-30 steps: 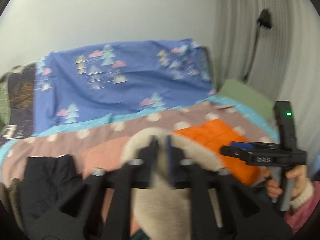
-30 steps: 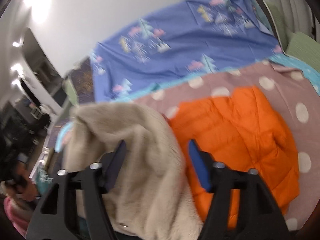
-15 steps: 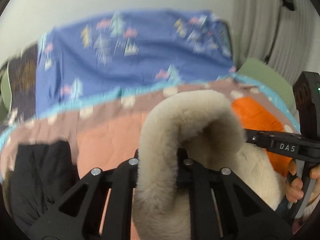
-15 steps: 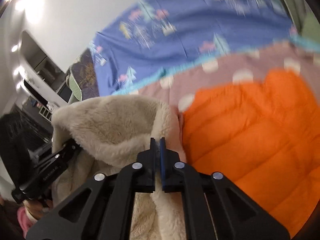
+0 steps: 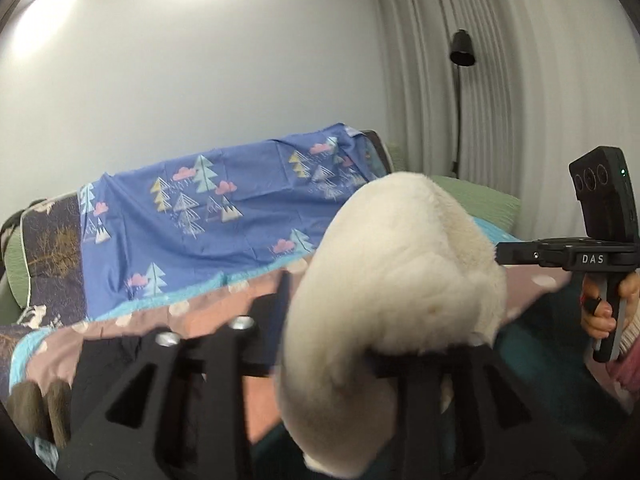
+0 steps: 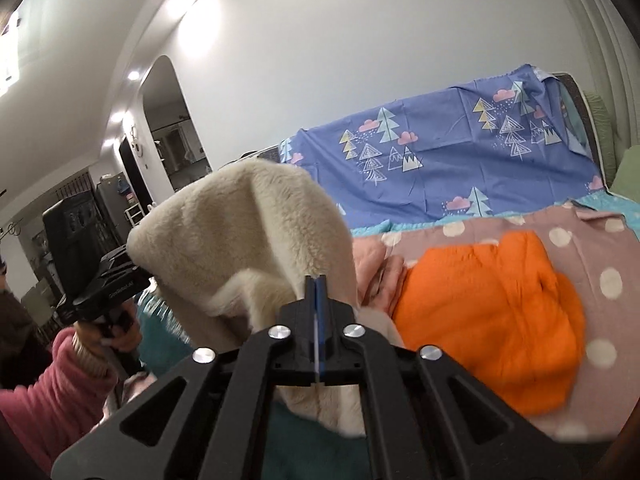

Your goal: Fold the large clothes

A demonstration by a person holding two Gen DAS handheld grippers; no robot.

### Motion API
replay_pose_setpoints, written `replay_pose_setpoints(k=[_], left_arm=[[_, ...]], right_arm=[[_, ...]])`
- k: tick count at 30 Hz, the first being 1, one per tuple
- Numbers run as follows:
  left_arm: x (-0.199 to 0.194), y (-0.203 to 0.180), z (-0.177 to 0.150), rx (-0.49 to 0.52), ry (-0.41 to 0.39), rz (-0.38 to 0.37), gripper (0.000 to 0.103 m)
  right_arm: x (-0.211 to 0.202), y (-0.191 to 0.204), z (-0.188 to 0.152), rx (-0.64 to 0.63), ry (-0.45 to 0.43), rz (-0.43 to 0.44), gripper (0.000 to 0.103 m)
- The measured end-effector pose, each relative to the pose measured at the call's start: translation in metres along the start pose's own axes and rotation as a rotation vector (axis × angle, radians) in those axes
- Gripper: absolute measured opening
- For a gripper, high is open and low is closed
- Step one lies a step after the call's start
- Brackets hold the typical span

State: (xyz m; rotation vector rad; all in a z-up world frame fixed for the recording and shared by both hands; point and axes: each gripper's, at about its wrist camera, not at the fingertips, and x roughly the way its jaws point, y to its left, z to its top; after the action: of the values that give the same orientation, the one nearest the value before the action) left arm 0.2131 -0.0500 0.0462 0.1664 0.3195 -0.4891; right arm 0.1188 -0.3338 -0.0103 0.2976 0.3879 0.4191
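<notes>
A cream fleece garment (image 5: 400, 248) hangs in the air in front of the bed, bunched into a hump between my two grippers. My left gripper (image 5: 340, 320) has a thick wad of it filling the gap between its fingers, and its jaws are opening around that wad. In the right wrist view the fleece (image 6: 240, 220) stretches from the left gripper (image 6: 120, 276) across to my right gripper (image 6: 317, 284). The right gripper's blue pads are pressed together on a thin edge of the fleece. The right gripper's tip (image 5: 500, 254) also shows at the fleece's right side.
An orange puffer jacket (image 6: 488, 304) and a pink garment (image 6: 372, 264) lie on the dotted mauve blanket (image 6: 580, 232). A black garment (image 5: 108, 360) lies at the bed's left. Behind them hangs a blue tree-print sheet (image 5: 220, 220). Teal cloth (image 6: 312, 440) lies below the grippers.
The right gripper went from open to shut on the fleece edge. Both grippers pulled back and lifted the fleece off the bed. The left fingers stand wider apart than half a second ago.
</notes>
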Motion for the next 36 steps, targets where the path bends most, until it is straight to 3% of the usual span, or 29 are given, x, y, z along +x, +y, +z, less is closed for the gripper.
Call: replay_pose_setpoints(k=[2, 4, 8, 11, 15, 20, 21, 22, 24, 26, 28, 30, 32, 34, 36], left_arm=[[-0.022, -0.008, -0.017, 0.012, -0.005, -0.03, 0.063], [-0.045, -0.02, -0.039, 0.045, 0.011, -0.061, 0.067], [-0.07, -0.043, -0.082, 0.138, 0.107, -0.119, 0.067], [-0.088, -0.062, -0.109, 0.21, 0.145, -0.142, 0.067], [-0.11, -0.063, -0.121, 0.195, 0.138, -0.138, 0.067], [-0.128, -0.05, -0.117, 0.103, 0.083, -0.194, 0.067], [-0.127, -0.051, -0.116, 0.103, 0.079, -0.185, 0.067], [-0.125, -0.051, -0.114, 0.095, 0.08, -0.18, 0.067], [-0.121, -0.052, -0.111, 0.053, 0.083, -0.221, 0.067], [-0.123, -0.059, -0.112, 0.058, 0.091, -0.264, 0.067], [-0.126, -0.073, -0.121, 0.136, 0.119, -0.276, 0.067], [-0.137, -0.08, -0.133, 0.205, 0.141, -0.299, 0.067], [-0.155, -0.082, -0.145, 0.251, 0.141, -0.339, 0.067], [-0.179, -0.073, -0.157, 0.277, 0.113, -0.352, 0.067], [-0.187, -0.064, -0.164, 0.274, 0.118, -0.302, 0.071]], right_arm=[[-0.018, 0.007, -0.024, 0.008, 0.001, -0.024, 0.0], [-0.028, 0.011, -0.046, 0.006, 0.025, -0.062, 0.0], [-0.036, 0.018, -0.08, 0.015, 0.104, -0.112, 0.0], [-0.027, 0.029, -0.083, 0.003, 0.142, -0.131, 0.001], [-0.014, 0.051, -0.076, -0.024, 0.161, -0.112, 0.004], [0.003, 0.076, -0.051, -0.026, 0.126, -0.046, 0.026], [0.01, 0.08, -0.043, -0.021, 0.12, -0.019, 0.03], [0.017, 0.084, -0.036, -0.014, 0.118, -0.001, 0.041], [0.043, 0.089, -0.022, 0.011, 0.128, -0.001, 0.049], [0.07, 0.09, -0.021, 0.049, 0.213, 0.064, 0.05], [0.085, 0.097, -0.037, 0.034, 0.314, 0.118, 0.05], [0.083, 0.108, -0.063, -0.072, 0.394, 0.129, 0.034], [0.07, 0.117, -0.102, -0.201, 0.49, 0.109, 0.022], [0.058, 0.118, -0.133, -0.273, 0.564, 0.07, 0.02], [0.045, 0.109, -0.171, -0.304, 0.666, -0.002, 0.02]])
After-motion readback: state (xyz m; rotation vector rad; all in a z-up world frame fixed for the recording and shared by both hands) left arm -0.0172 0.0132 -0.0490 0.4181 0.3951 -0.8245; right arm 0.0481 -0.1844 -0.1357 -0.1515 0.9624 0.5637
